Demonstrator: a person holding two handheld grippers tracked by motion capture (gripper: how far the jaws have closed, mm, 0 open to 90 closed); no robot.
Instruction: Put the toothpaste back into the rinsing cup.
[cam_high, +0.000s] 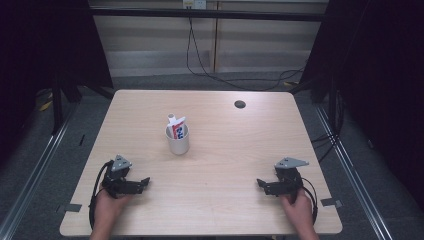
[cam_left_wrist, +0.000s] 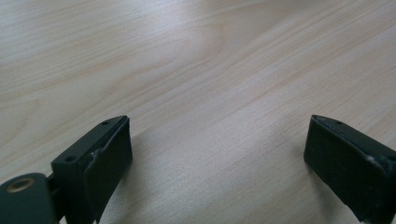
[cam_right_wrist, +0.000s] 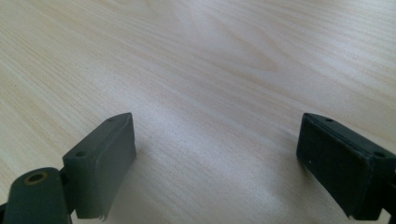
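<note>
- In the high view, middle of the table, there's a white cup with a toothpaste tube standing in it, leaning a bit, cap end up and poking over the rim. That's the nearest stuff to either hand, so I'm treating it as the thing to work on.
- Same view: left gripper sits near the front left corner, right gripper near the front right, both low over the wood and well apart from the cup. The left one is the closer of the two.
- My guess on handling: the cup looks light and stiff, probably smooth-walled, so it could tip or skate if nudged from the side. The tube looks soft and squashy in the body and firmer near the cap. I'd pinch the tube high up, just under the cap, and lift straight out, maybe steadying the cup at its wall with the other gripper.
- In the left gripper view, the fingers stand wide apart with nothing between them, just bare wood grain.
- In the right gripper view, same story: fingers spread wide, nothing held, plain tabletop between and beyond them.
- Can't tell how full the tube is, so its weight is anyone's guess.
</note>
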